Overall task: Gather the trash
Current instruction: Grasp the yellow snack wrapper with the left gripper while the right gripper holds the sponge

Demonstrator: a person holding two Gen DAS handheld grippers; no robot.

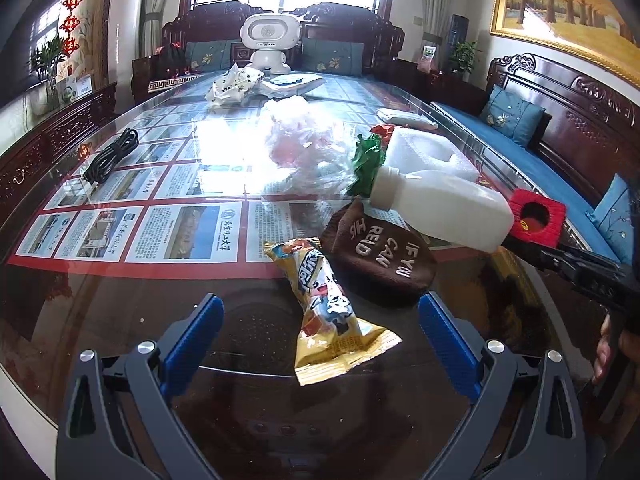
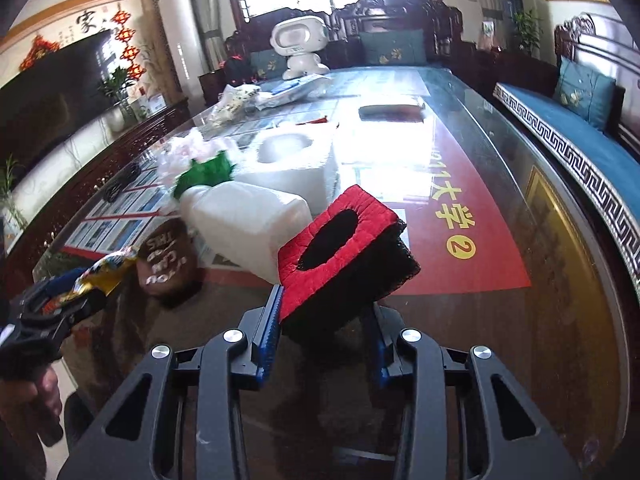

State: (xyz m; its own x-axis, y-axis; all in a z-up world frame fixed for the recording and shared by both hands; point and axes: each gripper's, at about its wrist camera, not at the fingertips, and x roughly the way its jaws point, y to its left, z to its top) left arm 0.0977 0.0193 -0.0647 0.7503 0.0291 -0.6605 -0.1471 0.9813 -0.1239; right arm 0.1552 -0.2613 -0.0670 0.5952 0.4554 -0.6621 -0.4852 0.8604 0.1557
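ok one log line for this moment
left gripper: open around snack wrapper | right gripper: shut on red-black pad | white bottle: on table

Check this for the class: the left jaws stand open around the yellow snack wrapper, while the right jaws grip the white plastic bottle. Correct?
Not quite. The right gripper grips the red and black pad, not the white plastic bottle, as the right wrist view shows. The left gripper does stand open around the yellow snack wrapper.

I see a yellow snack wrapper (image 1: 326, 312) with a cartoon picture, a brown pouch (image 1: 380, 256) with white letters, a white bottle (image 1: 444, 210), a red and black fuzzy thing (image 2: 344, 252), green crinkly wrap (image 1: 366, 162), blue finger pads (image 1: 190, 336)
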